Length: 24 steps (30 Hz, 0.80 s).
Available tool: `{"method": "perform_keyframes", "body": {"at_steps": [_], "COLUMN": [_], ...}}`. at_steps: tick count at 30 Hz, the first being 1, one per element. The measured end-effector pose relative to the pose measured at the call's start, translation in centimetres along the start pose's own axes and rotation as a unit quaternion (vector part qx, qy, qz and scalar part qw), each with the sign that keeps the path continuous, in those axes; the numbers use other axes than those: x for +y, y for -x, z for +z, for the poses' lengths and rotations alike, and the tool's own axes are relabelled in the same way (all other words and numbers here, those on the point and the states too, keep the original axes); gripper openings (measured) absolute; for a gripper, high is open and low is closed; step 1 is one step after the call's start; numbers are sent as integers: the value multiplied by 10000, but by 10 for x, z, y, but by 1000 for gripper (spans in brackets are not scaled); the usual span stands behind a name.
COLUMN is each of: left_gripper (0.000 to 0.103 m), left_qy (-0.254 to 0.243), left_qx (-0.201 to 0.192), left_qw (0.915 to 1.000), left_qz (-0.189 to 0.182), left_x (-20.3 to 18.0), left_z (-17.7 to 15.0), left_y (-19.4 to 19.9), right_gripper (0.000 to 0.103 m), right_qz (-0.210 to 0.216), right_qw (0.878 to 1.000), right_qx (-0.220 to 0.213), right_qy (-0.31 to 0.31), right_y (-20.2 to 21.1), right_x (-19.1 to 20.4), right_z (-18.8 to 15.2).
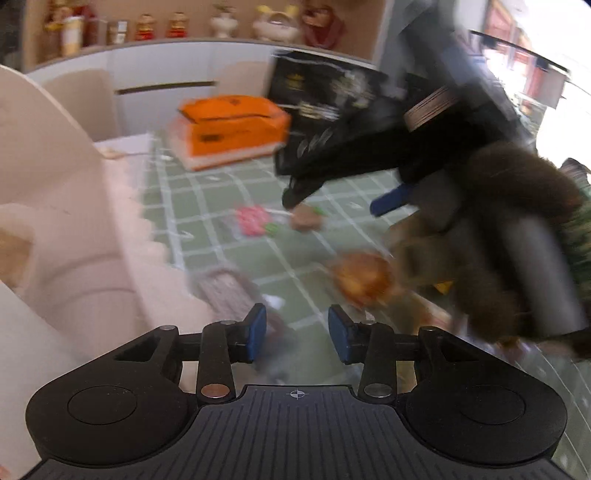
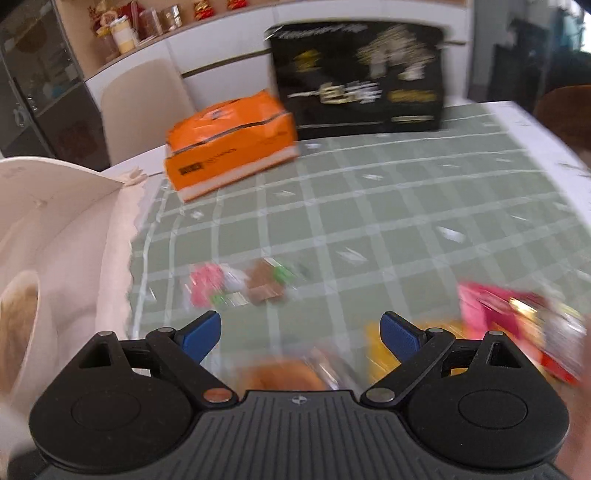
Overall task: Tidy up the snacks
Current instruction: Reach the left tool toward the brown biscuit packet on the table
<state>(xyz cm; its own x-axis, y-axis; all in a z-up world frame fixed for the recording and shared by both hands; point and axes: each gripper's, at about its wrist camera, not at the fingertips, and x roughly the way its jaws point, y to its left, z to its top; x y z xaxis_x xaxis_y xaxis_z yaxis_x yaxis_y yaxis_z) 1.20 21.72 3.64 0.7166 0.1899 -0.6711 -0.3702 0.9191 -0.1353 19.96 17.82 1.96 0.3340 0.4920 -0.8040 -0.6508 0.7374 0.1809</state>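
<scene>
- The left gripper [image 1: 297, 334] is matte black, with blue ribbed pads [image 1: 257, 325] on its two fingers.
- Silver round rivets pin its black link arms; a ribbed grey plate bears a small crosshair mark.
- The right gripper [image 2: 301, 336] has the same build and blue pads [image 2: 400, 338].
- A fuzzy dark brown sleeve [image 1: 517, 195] shows behind it, blurred.

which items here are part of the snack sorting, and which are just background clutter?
Job items:
- pink-and-green wrapped snack
- brown wrapped snack
- round orange-brown snack
- pink packet
- yellow packet
- grey packet
- white basket, probably the destination

Lying about:
- orange box
- black box
- shelf figurines
- chair
</scene>
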Motion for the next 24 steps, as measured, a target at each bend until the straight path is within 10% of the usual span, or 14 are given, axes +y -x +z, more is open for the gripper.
{"method": "perform_keyframes", "body": {"at_steps": [12,19,24], "left_gripper": [52,52,51], "left_qy": [-232,-296,-60], "left_qx": [17,309,-14], "left_qw": [9970,9966,10000], "left_qz": [740,-708,31], "left_x": [-6,-16,-7], "left_z": [10,15,9], "left_y": [-30,-46,-12], "right_gripper": [50,69,72], "right_qz": [-762,-550,-242], "right_qw": [9950,9980,9980], "right_qx": [527,198,163], "right_qy": [379,257,-567], "right_y": [-5,25,-4], "right_x": [-49,-65,-50], "right_z": [-14,-16,0]}}
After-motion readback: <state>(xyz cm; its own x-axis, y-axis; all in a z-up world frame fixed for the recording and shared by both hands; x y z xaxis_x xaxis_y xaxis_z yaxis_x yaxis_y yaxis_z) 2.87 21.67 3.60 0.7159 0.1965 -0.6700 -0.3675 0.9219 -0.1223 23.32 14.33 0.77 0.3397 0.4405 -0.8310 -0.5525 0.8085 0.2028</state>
